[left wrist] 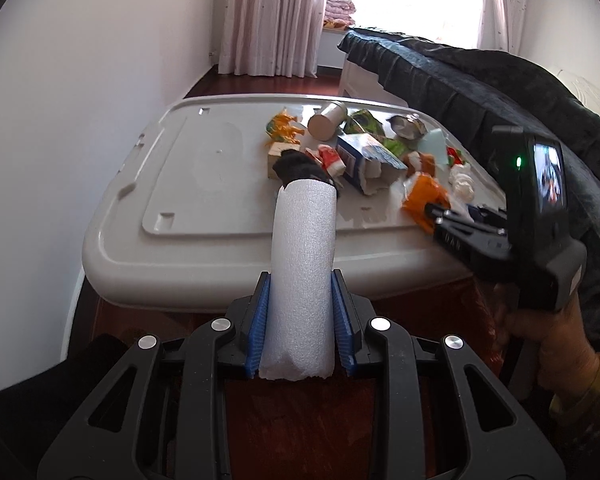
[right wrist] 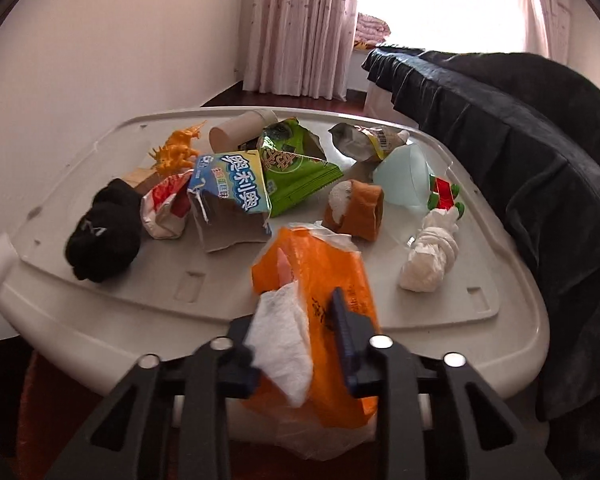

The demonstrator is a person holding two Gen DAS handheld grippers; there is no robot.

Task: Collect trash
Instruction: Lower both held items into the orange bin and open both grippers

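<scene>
The left hand-held gripper [left wrist: 300, 320] pinches a white foam tube [left wrist: 303, 264]; the right hand-held gripper [right wrist: 300, 344] pinches an orange tissue pack [right wrist: 320, 292] over the table [right wrist: 440, 320], near a blue box [right wrist: 232, 184] printed 奥利奥

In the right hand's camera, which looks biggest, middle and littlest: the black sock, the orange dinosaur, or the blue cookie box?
1. blue cookie box
2. black sock, nearly as big, so unsure
3. orange dinosaur, smallest, though farther away
</scene>
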